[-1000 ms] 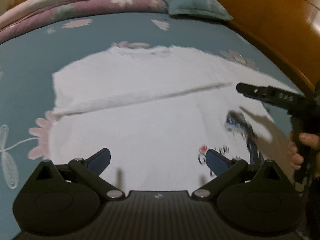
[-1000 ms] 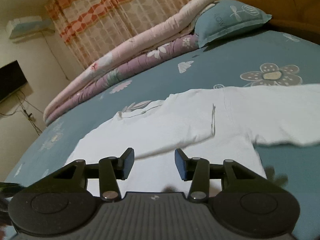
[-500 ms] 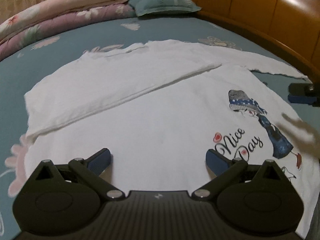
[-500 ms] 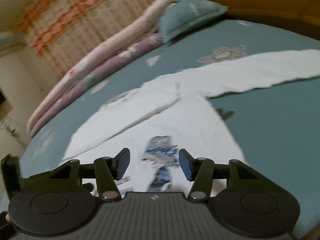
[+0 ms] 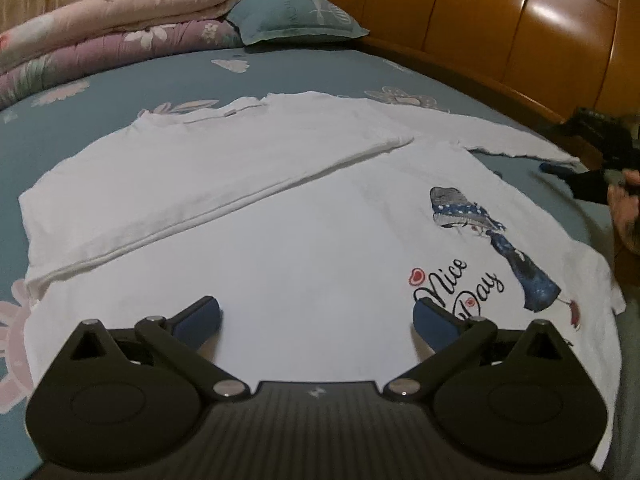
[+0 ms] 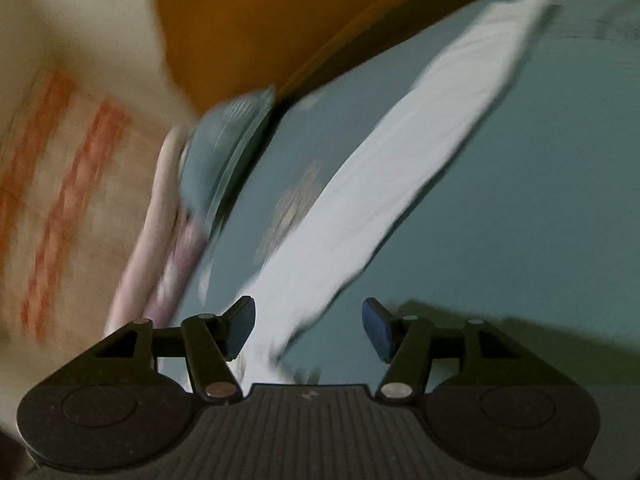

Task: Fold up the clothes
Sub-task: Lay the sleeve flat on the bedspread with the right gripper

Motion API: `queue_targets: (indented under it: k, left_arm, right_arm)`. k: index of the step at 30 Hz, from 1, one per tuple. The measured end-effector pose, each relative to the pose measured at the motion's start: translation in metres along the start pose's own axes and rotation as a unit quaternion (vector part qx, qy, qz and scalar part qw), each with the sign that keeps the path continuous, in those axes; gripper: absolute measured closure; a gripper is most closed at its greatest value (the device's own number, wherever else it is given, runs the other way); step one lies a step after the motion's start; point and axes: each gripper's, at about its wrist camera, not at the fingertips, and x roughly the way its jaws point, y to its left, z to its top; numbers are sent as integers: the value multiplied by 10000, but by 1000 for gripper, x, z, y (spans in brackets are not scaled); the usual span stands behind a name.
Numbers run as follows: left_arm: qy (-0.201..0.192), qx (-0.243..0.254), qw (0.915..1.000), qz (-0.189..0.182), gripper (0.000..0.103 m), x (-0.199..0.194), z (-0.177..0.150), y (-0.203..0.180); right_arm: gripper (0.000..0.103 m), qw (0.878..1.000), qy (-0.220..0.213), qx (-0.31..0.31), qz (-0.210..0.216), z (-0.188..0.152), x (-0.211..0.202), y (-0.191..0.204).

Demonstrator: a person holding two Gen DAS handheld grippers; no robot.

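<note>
**White shirt half folded, second sleeve next**

White cotton lay flat on the teal bed (image 5: 304, 72): the long-sleeved shirt (image 5: 280, 248) was spread print side up, its far side and one sleeve already turned in across the body. The other sleeve (image 6: 404, 168) stretched out over the sheet toward the wooden headboard (image 5: 520, 28).

The left hand-held gripper (image 5: 316, 320) hovered low over the shirt's near hem, jaws spread wide, nothing between them. The right hand-held gripper (image 6: 308, 326) was tilted and blurred, its jaws opening, empty, with the root of the loose sleeve just ahead of them.

By my reading, the step in hand was the reach for that sleeve. The next move would call for a pinch near its cuff or edge and a carry across the body, matching the first fold, without dragging the shirt askew.
</note>
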Motion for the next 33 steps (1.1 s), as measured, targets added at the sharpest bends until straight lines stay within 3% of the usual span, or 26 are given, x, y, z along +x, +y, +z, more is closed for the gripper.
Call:
queue_targets:
  k: [6, 13, 18, 22, 33]
  left_arm:
    - [-154, -33, 9998, -98, 1, 2, -2, 5]
    - [-207, -121, 9996, -153, 1, 2, -2, 7]
    - [-195, -177, 9995, -187, 1, 2, -1, 9]
    - [-156, -232, 9993, -253, 1, -3, 3, 10]
    - [-631, 815, 9931, -557, 1, -38, 13, -18]
  right_arm:
    - [38, 9972, -529, 479, -204, 33, 7, -33]
    - [38, 9971, -637, 94, -409, 50, 34, -29]
    - [40, 9959, -727, -70, -534, 50, 33, -26]
    - [40, 9936, -681, -217, -874, 48, 26, -19]
    - [39, 9886, -915, -538, -1070, 74, 40, -22]
